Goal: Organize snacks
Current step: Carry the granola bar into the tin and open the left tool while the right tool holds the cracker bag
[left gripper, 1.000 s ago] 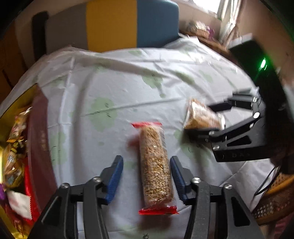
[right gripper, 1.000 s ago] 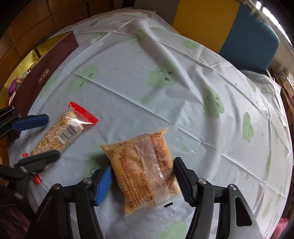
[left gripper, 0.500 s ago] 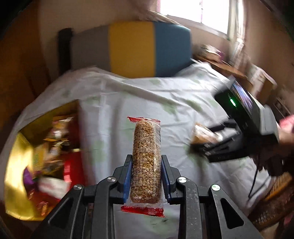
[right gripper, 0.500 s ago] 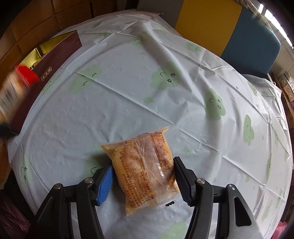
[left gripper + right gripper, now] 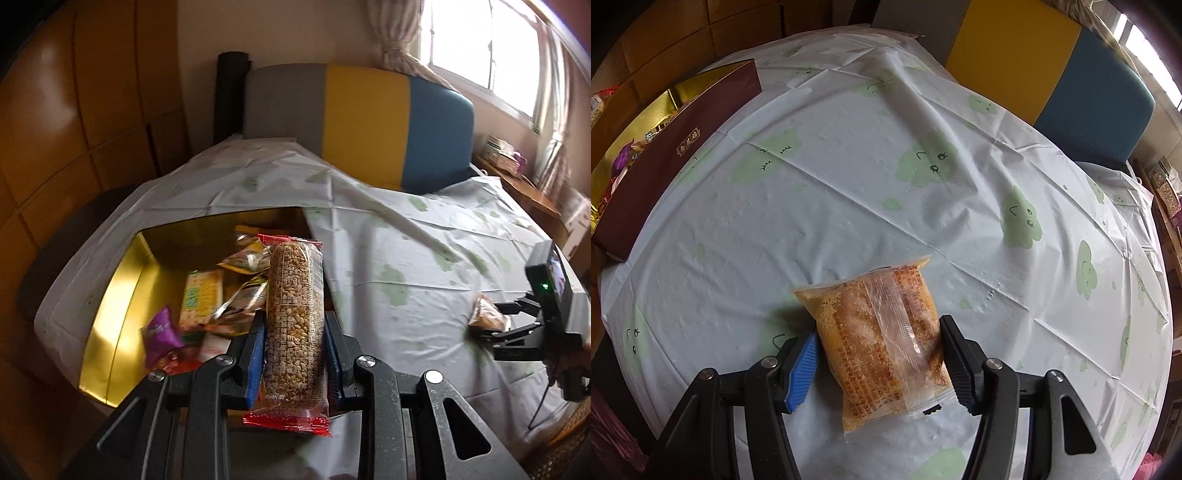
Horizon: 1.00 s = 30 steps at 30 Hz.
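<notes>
Left wrist view: the left gripper (image 5: 293,354) is pinching a long puffed-grain bar (image 5: 295,314) in a clear wrapper with red ends, held up in the air over the near right corner of the gold-lined box (image 5: 122,295). The bar blocks part of the box's interior; around it show crumpled packets, a purple wrapper (image 5: 160,332) and a green-and-yellow pack (image 5: 199,295), all a bit blurred. The box sits at the left edge of the tablecloth (image 5: 406,258). Far right, the right gripper (image 5: 495,325) stands at an orange packet (image 5: 485,315), small and soft. A striped chair back (image 5: 362,122) rises behind.

Right wrist view: the right gripper's jaws are spread either side of the orange packet (image 5: 882,332), which lies flat near the tablecloth's near edge; whether the pads touch it, hard to tell. The box's maroon wall (image 5: 676,155) runs along the left edge, contents mostly cut off.
</notes>
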Each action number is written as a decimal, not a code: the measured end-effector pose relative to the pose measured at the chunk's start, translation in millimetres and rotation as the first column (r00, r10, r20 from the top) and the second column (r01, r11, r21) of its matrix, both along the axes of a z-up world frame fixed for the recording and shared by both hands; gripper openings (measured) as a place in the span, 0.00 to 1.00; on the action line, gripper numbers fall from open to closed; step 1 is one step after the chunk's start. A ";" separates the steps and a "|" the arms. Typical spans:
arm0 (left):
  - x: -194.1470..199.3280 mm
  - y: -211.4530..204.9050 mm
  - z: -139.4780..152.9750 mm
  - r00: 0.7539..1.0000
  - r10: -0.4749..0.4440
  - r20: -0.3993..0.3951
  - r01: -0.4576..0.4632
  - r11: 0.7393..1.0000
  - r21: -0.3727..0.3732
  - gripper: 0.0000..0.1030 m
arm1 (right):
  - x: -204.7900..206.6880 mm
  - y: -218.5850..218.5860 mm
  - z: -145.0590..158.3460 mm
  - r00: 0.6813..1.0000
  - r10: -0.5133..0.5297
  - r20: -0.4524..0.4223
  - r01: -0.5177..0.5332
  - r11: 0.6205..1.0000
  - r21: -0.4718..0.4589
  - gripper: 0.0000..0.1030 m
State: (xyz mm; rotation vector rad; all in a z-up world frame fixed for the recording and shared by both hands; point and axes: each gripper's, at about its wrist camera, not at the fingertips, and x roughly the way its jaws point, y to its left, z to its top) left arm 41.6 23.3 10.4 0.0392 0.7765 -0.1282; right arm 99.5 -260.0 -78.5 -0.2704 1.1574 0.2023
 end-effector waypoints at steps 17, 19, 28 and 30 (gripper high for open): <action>-1.7 127.0 -18.5 0.965 0.214 -0.154 -0.248 0.936 -0.250 0.28 | -1.3 0.1 0.5 1.000 0.007 0.003 -0.007 1.000 -0.006 0.60; -1.7 138.0 -18.2 0.963 0.207 -0.171 -0.253 0.913 -0.319 0.28 | -1.3 0.5 0.6 1.000 0.008 0.004 -0.008 1.000 -0.009 0.60; 23.9 124.3 -30.9 0.962 0.171 -0.215 -0.244 0.889 -0.387 0.28 | -0.7 2.2 1.2 1.000 0.011 0.005 -0.011 1.000 -0.018 0.60; 38.4 121.4 -43.8 0.950 0.173 -0.260 -0.264 0.889 -0.374 0.28 | -1.0 2.7 1.3 1.000 0.012 0.007 -0.012 1.000 -0.021 0.60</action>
